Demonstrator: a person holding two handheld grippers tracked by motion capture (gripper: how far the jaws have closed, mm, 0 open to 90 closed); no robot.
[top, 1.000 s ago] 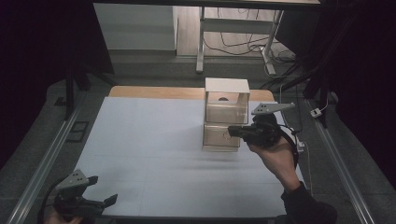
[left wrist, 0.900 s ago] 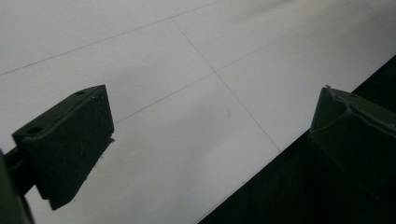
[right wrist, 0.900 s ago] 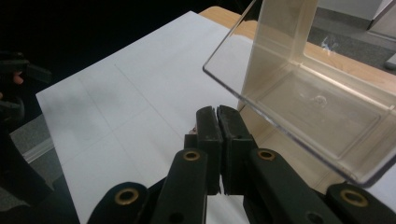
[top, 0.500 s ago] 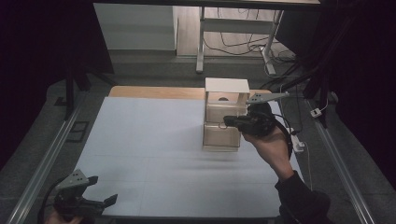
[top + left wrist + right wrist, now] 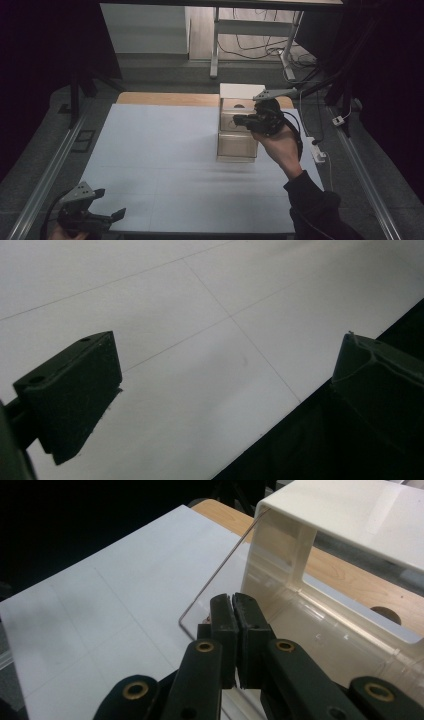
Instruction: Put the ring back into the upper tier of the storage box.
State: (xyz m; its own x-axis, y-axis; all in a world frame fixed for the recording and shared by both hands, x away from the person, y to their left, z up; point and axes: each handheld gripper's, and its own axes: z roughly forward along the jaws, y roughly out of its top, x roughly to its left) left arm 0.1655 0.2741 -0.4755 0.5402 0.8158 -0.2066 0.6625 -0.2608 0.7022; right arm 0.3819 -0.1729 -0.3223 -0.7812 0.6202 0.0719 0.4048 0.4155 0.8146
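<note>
A clear drawer unit (image 5: 239,127) with a white top stands at the far right of the white mat (image 5: 165,160), its far side by the strip of wooden tabletop (image 5: 165,98). It has an upper and a lower drawer, stacked.

The right gripper (image 5: 239,120) is held at the level of the upper drawer, the person's right hand (image 5: 280,147) reaching in from the near right. In the right gripper view its jaws are pressed together on the thin clear front panel (image 5: 220,580) of the upper drawer (image 5: 320,630), which stands pulled out from under the white top (image 5: 350,515). The panel's rounded corner shows just left of the jaws. A round hole in the wooden tabletop (image 5: 385,612) shows through the clear wall behind.

The left gripper (image 5: 107,207) rests at the near left corner of the mat, well apart from the drawers. In the left gripper view its jaws stand wide apart with nothing between them, over bare mat (image 5: 200,340) and its near edge.
</note>
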